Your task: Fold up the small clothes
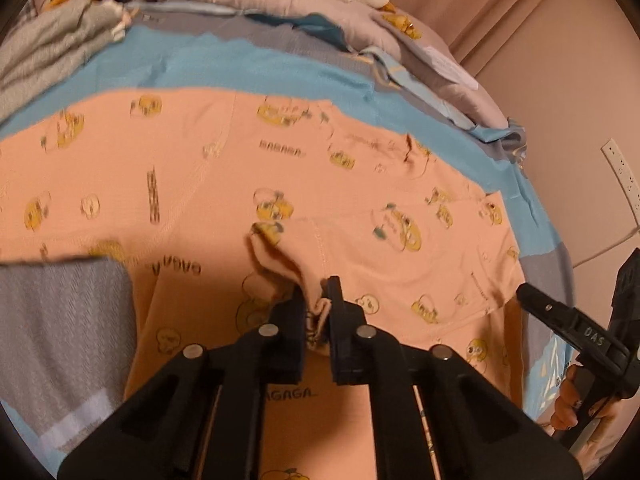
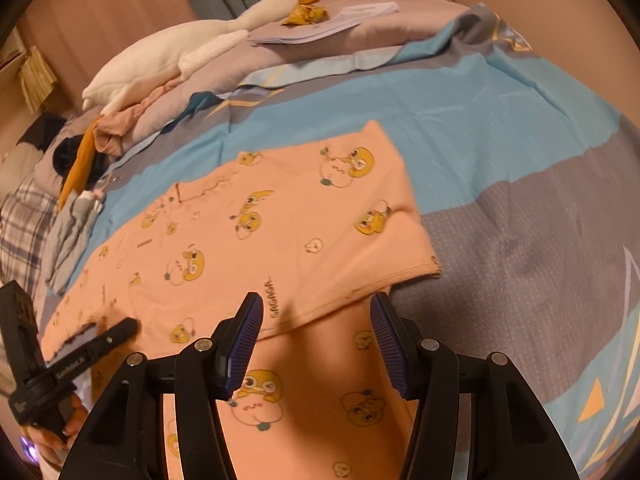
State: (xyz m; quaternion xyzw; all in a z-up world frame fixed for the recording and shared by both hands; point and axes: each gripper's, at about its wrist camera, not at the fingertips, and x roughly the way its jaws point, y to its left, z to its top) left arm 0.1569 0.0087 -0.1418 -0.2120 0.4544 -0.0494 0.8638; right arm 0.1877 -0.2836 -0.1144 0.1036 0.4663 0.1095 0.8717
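A peach shirt with yellow cartoon prints (image 1: pixel 224 184) lies spread on the bed, partly folded over itself; it also shows in the right wrist view (image 2: pixel 256 240). My left gripper (image 1: pixel 318 292) is shut on a bunched fold of the peach shirt (image 1: pixel 288 264) and holds it just above the rest of the cloth. My right gripper (image 2: pixel 316 312) is open and empty, hovering over the shirt's folded hem (image 2: pixel 360 288). The right gripper also appears at the right edge of the left wrist view (image 1: pixel 568 320), and the left one at the lower left of the right wrist view (image 2: pixel 100 340).
The bed sheet (image 2: pixel 500 140) is blue and grey. A grey knit garment (image 1: pixel 60 312) lies at the left, another grey one (image 1: pixel 52 48) at the back left. A white plush goose (image 2: pixel 192 52), piled clothes and papers (image 2: pixel 340 20) lie by the pillows. A wall socket strip (image 1: pixel 624 176) is at right.
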